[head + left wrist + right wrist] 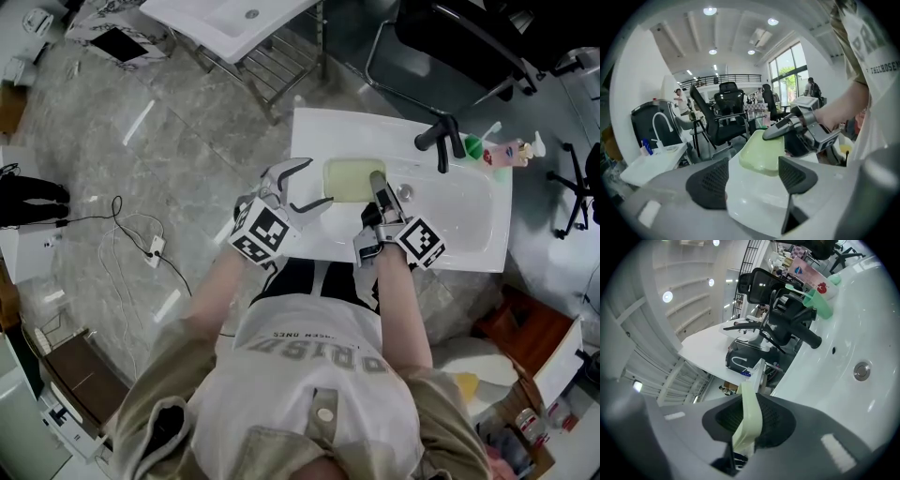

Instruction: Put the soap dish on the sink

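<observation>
The right gripper (378, 190) is pinched narrow on the near right rim of a pale green, rounded rectangular plastic soap dish (751, 414); the rim stands edge-on between its dark ribbed pads (776, 420). The left gripper (754, 180) stands wide, its jaws pressing nothing, just left of the dish and pointing at it. The dish lies low over the left end of the white ceramic sink (469, 220); whether it rests fully there I cannot tell. Right of it is the drain (405, 192); at the far rim stand a black tap (441, 141) and a green cup (474, 147).
</observation>
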A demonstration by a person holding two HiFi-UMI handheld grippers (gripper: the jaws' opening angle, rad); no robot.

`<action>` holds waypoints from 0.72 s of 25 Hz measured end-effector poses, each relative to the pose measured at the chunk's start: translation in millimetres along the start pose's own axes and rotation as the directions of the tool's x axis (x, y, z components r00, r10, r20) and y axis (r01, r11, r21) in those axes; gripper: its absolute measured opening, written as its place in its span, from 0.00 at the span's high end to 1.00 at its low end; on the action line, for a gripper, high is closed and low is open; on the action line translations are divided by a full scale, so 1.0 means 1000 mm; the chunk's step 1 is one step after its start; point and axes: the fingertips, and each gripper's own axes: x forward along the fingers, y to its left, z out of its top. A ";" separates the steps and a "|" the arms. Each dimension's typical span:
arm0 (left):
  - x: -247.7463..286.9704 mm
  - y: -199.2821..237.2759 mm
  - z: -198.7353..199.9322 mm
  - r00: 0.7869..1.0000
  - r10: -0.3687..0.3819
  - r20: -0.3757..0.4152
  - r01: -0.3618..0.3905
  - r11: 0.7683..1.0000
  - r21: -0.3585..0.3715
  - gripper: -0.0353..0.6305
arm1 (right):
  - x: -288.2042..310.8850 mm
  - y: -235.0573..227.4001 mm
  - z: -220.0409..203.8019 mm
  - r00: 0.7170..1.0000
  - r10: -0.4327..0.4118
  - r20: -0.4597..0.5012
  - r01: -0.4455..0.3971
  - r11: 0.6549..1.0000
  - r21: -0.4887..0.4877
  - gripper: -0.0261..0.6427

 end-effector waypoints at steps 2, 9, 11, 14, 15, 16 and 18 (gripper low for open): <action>0.001 -0.001 0.001 1.000 -0.020 -0.015 0.021 0.999 0.041 0.42 | 0.003 0.001 0.000 1.000 0.020 0.003 -0.020 1.000 -0.002 0.88; 0.013 -0.003 -0.015 0.990 -0.069 -0.120 0.088 0.982 0.169 0.39 | 0.012 -0.002 0.003 0.999 0.039 0.022 -0.039 0.999 0.015 0.88; 0.019 -0.003 -0.022 0.987 -0.073 -0.145 0.099 0.978 0.182 0.38 | 0.012 -0.007 0.001 1.000 0.023 0.019 -0.023 1.000 0.018 0.88; 0.027 -0.005 -0.025 0.981 -0.088 -0.172 0.122 0.972 0.198 0.36 | 0.011 -0.015 -0.001 1.000 -0.019 0.025 0.018 0.999 0.041 0.88; 0.029 -0.006 -0.025 0.980 -0.094 -0.177 0.129 0.971 0.200 0.36 | 0.013 -0.014 -0.001 1.000 -0.008 0.028 0.007 0.999 0.043 0.88; 0.031 -0.006 -0.025 0.979 -0.097 -0.180 0.133 0.970 0.201 0.36 | 0.015 -0.011 -0.001 1.000 0.010 0.029 -0.011 0.999 0.040 0.89; 0.035 -0.004 -0.027 0.978 -0.097 -0.187 0.136 0.969 0.207 0.36 | 0.019 -0.009 -0.003 0.999 0.027 0.024 -0.028 0.999 0.035 0.89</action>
